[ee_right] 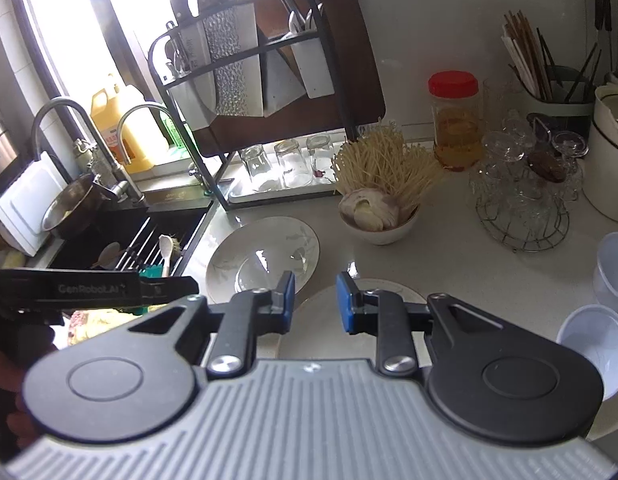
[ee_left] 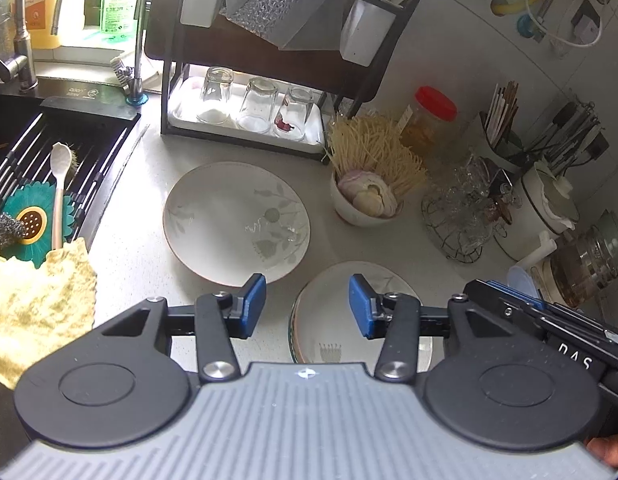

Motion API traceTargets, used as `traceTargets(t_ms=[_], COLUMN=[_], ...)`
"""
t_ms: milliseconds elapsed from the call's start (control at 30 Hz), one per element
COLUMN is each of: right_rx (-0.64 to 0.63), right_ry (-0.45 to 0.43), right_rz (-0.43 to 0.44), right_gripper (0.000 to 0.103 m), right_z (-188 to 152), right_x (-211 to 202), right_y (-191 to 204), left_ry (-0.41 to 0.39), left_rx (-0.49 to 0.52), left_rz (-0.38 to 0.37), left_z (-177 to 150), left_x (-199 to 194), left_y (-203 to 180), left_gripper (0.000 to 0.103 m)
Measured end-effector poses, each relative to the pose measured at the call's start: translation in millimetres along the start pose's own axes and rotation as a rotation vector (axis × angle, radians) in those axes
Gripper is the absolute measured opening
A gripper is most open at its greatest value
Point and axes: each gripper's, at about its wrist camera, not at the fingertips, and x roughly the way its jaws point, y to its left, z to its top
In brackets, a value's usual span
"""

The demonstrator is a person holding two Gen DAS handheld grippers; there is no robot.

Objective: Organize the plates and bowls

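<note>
A white plate with a pale leaf print point(ee_left: 237, 220) point(ee_right: 265, 260) lies alone on the counter. Nearer to me is a stack of similar plates point(ee_left: 325, 320) point(ee_right: 317, 332). My left gripper point(ee_left: 307, 306) is open with nothing between its blue pads. It hovers over the gap between the single plate and the stack. My right gripper point(ee_right: 316, 300) stands over the stack's far rim, jaws narrowly apart and empty. A white bowl point(ee_left: 365, 204) point(ee_right: 383, 220) holding noodles and mushrooms sits behind the plates. Each gripper shows at the edge of the other's view: the right gripper point(ee_left: 493, 292), the left gripper point(ee_right: 181, 286).
A black sink point(ee_left: 69, 140) with a rack, spoon and scrubber is at the left, and a yellow cloth point(ee_left: 37, 300) at its near corner. A dish rack point(ee_left: 245, 120) with three upturned glasses stands behind. To the right are a red-lidded jar point(ee_right: 455, 120), a wire basket of glassware point(ee_right: 523, 200) and plastic cups point(ee_right: 597, 340).
</note>
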Motion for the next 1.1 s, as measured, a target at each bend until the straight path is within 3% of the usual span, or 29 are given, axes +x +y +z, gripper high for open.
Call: traceTargets(t_ms=[533, 567, 667, 1100], right_rx=[0.012, 0.017, 0.042, 0.156], right_ry=[0.087, 0.094, 0.097, 0.222], right_rz=[-0.054, -0.059, -0.061, -0.085], right_gripper=[0.027, 0.029, 0.059, 0.059], right_z=[28.1, 29.3, 32.4, 33.5], right_x=[79.5, 84.5, 97.4, 170.5], right_y=[22.8, 23.3, 22.5, 15.4], left_ry=[0.088, 0.099, 0.124, 0.195], left_rx=[-0.033, -0.036, -0.033, 0.044], left_rz=[-0.03, -0.032, -0.029, -0.009], left_z=[47.5, 49.3, 54.6, 87.4], left_x=[67.4, 72.5, 87.0, 144.3], left_y=[55.1, 59.0, 69.6, 104.0], left_gripper=[0.053, 0.053, 0.053, 0.055])
